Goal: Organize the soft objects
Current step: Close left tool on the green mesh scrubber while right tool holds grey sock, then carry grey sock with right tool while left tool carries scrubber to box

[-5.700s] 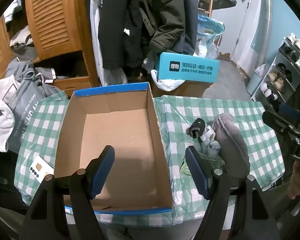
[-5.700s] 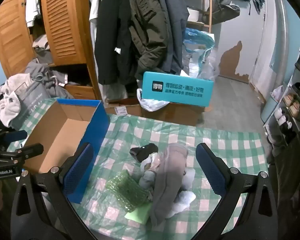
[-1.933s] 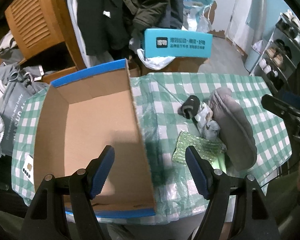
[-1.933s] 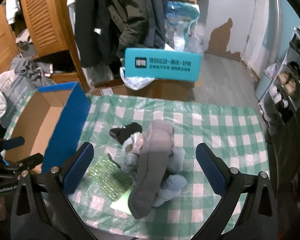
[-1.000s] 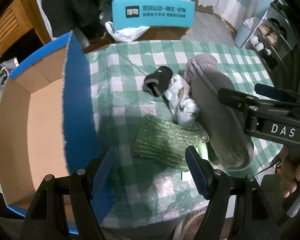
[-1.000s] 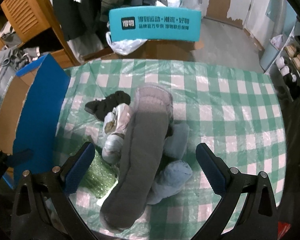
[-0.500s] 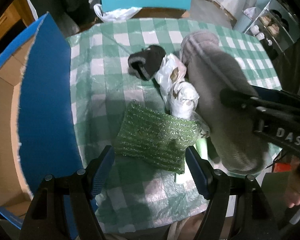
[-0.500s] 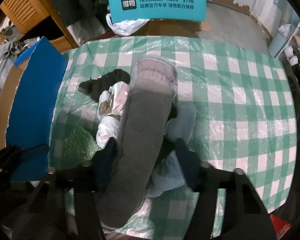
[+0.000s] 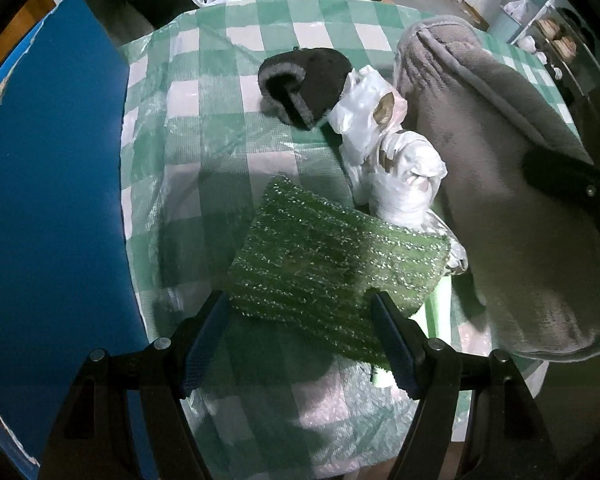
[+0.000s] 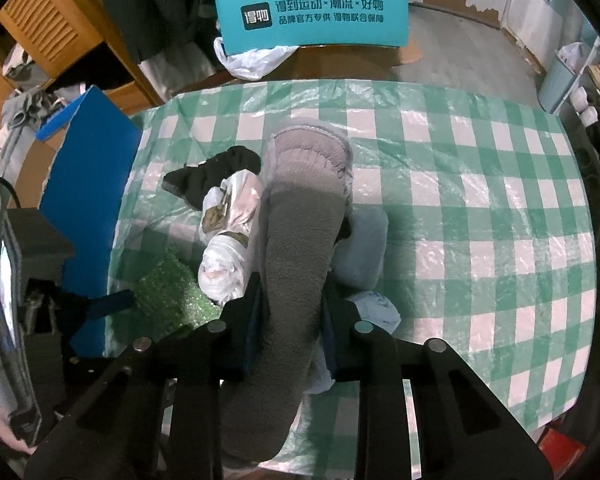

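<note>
The right claw [image 10: 288, 320] has just been closing and now pinches the long grey plush piece [image 10: 300, 216] near its near end, where it lies across the pile on the checked surface [image 10: 480, 208]; lifted from there, it may sag and drag the white bundle [image 10: 224, 248] along. The left claw [image 9: 300, 336] hangs spread over the green sparkly pad [image 9: 332, 256], and could snag the plastic cover

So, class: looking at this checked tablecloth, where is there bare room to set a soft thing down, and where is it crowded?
Free: the wide stretch of checked tablecloth right of the grey fleece roll, and the far strip toward the teal box. A narrower lane runs between the blue box wall and the green scrubbing pad. Crowded: the cluster of roll, black sock and white plastic bundle.
</note>
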The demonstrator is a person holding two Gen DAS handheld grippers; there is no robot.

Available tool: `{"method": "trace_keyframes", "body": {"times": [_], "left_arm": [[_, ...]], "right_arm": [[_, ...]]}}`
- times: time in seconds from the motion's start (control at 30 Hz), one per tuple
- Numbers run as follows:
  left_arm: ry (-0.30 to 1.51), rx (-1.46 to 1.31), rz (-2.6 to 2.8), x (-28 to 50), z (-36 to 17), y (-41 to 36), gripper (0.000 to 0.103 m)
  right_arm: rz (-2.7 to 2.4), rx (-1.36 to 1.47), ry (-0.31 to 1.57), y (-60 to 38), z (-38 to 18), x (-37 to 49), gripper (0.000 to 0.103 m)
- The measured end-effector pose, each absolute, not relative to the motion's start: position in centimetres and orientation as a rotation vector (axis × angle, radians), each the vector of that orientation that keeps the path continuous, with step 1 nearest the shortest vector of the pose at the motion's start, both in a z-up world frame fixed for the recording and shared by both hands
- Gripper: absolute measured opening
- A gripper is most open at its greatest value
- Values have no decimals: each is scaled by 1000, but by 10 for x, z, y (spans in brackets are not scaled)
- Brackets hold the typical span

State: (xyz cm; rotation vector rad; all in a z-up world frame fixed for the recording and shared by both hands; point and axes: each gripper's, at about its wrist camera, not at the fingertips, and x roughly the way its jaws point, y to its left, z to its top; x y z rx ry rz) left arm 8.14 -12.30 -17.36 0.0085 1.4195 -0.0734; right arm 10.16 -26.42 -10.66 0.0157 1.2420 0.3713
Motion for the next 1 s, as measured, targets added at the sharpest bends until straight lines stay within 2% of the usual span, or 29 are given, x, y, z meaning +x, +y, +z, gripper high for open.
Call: {"method": "trace_keyframes", "body": {"times": [0.1, 0.13, 0.23, 0.3, 0.4, 0.57, 1.0], "left_arm": [[1404, 17, -76, 83, -175, -123, 74], [1399, 26, -74, 82, -176, -123, 71], [1371, 63, -63, 79, -180, -127, 50], [1370, 60, -78, 79, -182, -125, 24], [1370, 37, -88, 82, -181, -119, 16], [1351, 44, -100, 78, -172, -113, 13], [1236, 20, -111, 78, -117, -108, 13]], "right_arm": [[371, 13, 1231, -264, -104, 101, 25], [370, 13, 1228, -265, -103, 100, 25], [373, 14, 1218, -265, -99, 100, 24], [375, 12, 1213, -265, -98, 99, 24], [381, 8, 1202, -263, -94, 98, 21], [387, 13, 1176, -264, -86, 96, 20], [401, 47, 1096, -267, -52, 89, 20]]}}
